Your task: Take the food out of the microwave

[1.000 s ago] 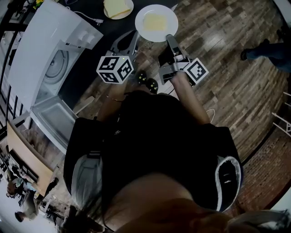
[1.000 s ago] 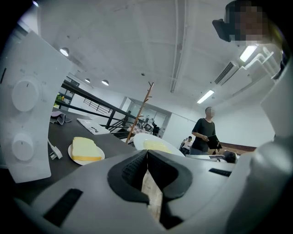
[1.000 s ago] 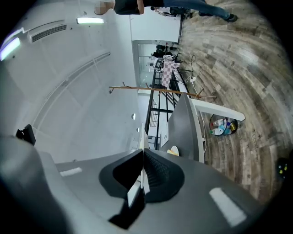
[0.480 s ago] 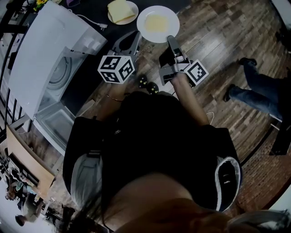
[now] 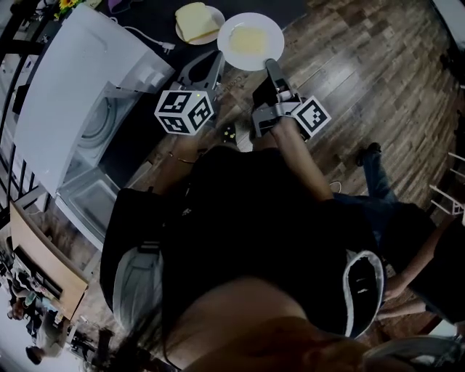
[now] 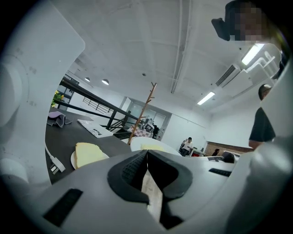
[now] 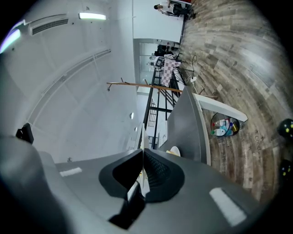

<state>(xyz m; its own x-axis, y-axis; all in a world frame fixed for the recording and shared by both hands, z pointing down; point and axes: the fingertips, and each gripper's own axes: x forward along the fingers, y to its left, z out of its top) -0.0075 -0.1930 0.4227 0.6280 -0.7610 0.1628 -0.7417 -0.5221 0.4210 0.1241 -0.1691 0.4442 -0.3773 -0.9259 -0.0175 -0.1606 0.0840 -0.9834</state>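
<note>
In the head view a white plate (image 5: 273,32) with a flat yellow piece of food (image 5: 249,38) hangs over the edge of the dark table (image 5: 138,142), held from two sides. My left gripper (image 5: 218,59) is shut on the plate's left rim. My right gripper (image 5: 270,64) is shut on its near right rim. In the left gripper view the plate (image 6: 158,147) lies just beyond the shut left gripper (image 6: 146,153). The right gripper (image 7: 143,153) pinches the plate's thin white edge (image 7: 142,135). The white microwave (image 5: 73,87) stands at the left, its door (image 5: 83,192) hanging open.
A second small plate with a slice of bread (image 5: 195,20) sits on the table beside the held plate; the bread (image 6: 89,154) also shows in the left gripper view. A white cable and plug (image 6: 54,161) lie near it. A person (image 5: 407,240) stands close at my right on the wooden floor.
Both grippers have carried the plate a little closer to the bread plate, away from the microwave. A person has walked in from the far right to just beside me.
</note>
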